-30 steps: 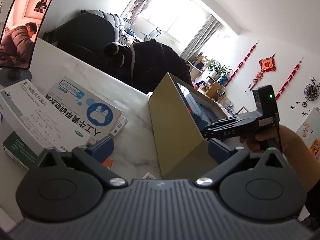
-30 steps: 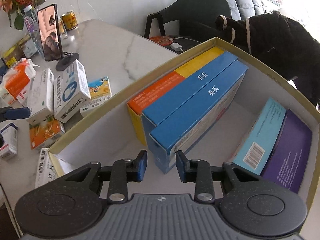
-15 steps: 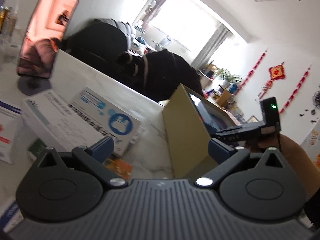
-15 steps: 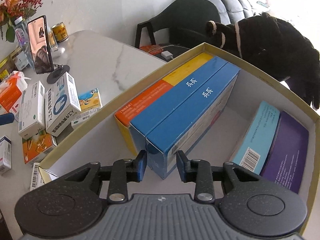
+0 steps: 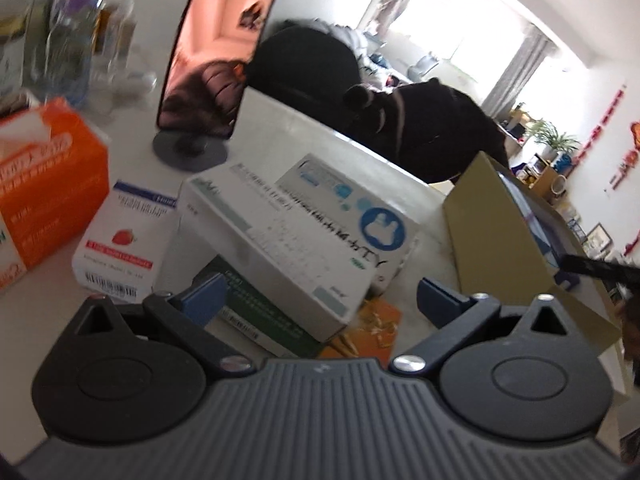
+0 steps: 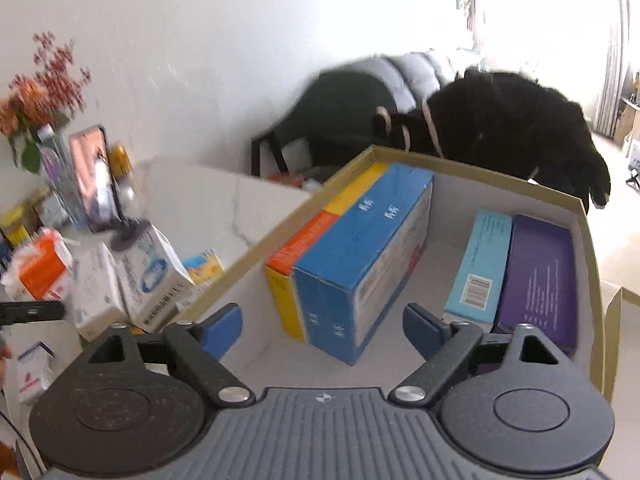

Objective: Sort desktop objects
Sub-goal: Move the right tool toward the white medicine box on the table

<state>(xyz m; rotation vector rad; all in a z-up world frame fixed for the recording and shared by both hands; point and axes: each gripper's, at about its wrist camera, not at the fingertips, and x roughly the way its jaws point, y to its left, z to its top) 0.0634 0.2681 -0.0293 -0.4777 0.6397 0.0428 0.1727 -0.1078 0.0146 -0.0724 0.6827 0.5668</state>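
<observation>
- Two grippers are in view, both with jaws spread and nothing between them.
- The right gripper (image 6: 322,328) hangs over the open cardboard box (image 6: 592,248). Its jaws have just been opening: a second ago the blue pads stood close together at the near end of the blue carton (image 6: 360,256), and now they stand wide, clear of it on both sides.
- The blue carton stands on edge inside the box, against an orange-and-yellow carton (image 6: 304,248) at the left wall. A light-blue box (image 6: 478,264) and a purple box (image 6: 536,276) lean at the right wall.
- The right view has swung: more wall and the red flowers (image 6: 44,84) show than before, and the picture is blurred.
- The left gripper (image 5: 320,300) is spread as wide as it was a second ago, grasping nothing. Its view has turned from the outer wall of the cardboard box (image 5: 492,240) toward the loose packs.
- Between its pads now lies the white box with a blue rabbit mark (image 5: 304,236), stacked on a green pack (image 5: 256,308). A strawberry-marked box (image 5: 128,240) and an orange tissue pack (image 5: 44,184) have come into view on the left, with the phone on its stand (image 5: 212,60) behind.
</observation>
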